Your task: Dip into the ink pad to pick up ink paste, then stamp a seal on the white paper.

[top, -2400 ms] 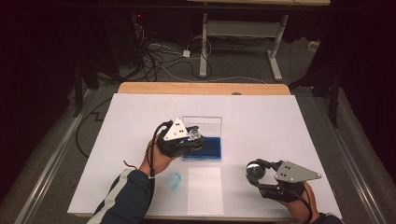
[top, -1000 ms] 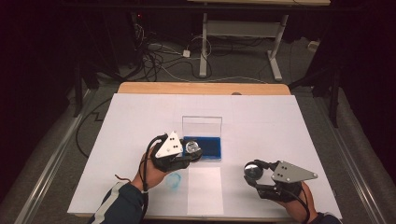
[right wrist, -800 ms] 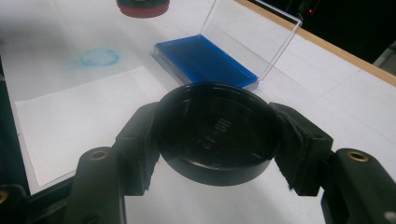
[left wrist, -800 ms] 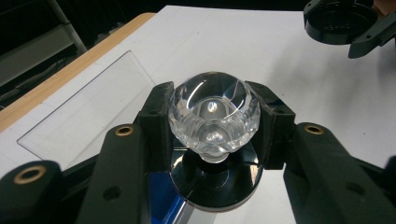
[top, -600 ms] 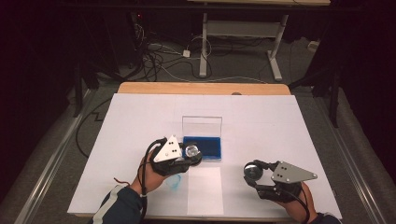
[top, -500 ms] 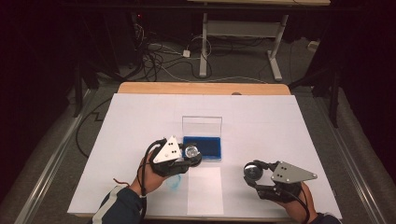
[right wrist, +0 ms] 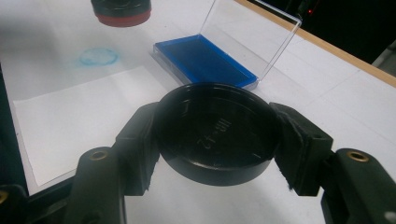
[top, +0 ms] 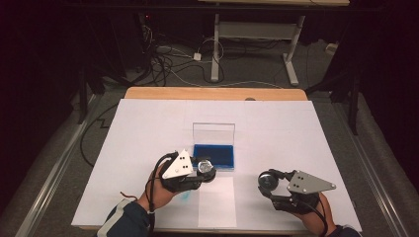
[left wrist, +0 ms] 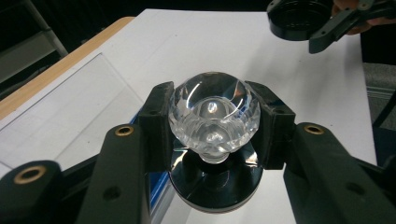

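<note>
White table (top: 148, 123), cap (right wrist: 215, 133) embossed digits unreadable

Wooden-edged table (top: 212, 94) covered by a large white sheet (top: 148, 128), 1 smaller white paper (top: 217, 202) near the front edge, 1 blue ink pad (top: 217, 155) with its clear lid (top: 213, 133) upright mid-table, 1 faint blue round stamp mark (right wrist: 98, 56) beside the paper
</note>
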Demonstrator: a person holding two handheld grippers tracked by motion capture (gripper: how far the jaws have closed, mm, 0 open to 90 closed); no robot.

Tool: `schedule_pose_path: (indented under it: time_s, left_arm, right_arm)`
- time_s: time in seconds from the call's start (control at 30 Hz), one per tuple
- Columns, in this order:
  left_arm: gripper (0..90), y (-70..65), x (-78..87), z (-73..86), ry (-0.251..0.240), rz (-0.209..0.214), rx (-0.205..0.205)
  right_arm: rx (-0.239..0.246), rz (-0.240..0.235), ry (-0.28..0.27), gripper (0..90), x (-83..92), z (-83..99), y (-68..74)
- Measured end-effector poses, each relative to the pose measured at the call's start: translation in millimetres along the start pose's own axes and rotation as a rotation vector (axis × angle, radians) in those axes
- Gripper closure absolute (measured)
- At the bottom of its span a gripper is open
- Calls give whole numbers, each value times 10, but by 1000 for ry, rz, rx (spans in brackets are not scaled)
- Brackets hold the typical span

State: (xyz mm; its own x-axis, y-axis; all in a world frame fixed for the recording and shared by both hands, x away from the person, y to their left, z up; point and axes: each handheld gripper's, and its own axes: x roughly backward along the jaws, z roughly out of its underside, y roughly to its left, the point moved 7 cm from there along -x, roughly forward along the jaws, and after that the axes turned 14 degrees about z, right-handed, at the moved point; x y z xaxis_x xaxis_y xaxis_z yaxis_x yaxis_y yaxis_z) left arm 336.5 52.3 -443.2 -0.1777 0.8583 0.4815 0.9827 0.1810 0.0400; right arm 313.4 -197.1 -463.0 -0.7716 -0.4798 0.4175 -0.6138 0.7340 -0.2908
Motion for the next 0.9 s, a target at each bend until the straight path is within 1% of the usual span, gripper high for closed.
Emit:
schedule_pose_path:
  time_s: [0.07, 0.2, 0.37, 0.43, 0.47, 0.6, 0.7, 0.9]
  left_arm:
    - [541, -22, -6, 6, 0, 11, 1]
    - [541, -62, -11, 27, 11, 16, -7]
    - [541, -105, 0, 28, 5, 29, -5]
    - [541, -124, -2, 32, 7, 28, -8]
    - [541, -136, -4, 35, 9, 35, -9]
    - [541, -171, -10, 36, 13, 42, -14]
    - [541, -195, -20, 41, 8, 50, -7]
    - [541, -246, -53, 94, 30, 61, -6]
  right_arm:
    - [-1, -1, 1, 381, -1, 2, -1]
    - [3, 0, 2, 381, -1, 5, 3]
    - [2, -2, 3, 381, -1, 3, 11]
    - [1, -2, 1, 381, 1, 1, 11]
    - [0, -2, 1, 381, 4, -1, 13]
    - [1, -4, 0, 381, 3, -5, 21]
    - [2, -7, 2, 381, -1, 1, 28]
    - [7, -8, 4, 381, 9, 16, 39]
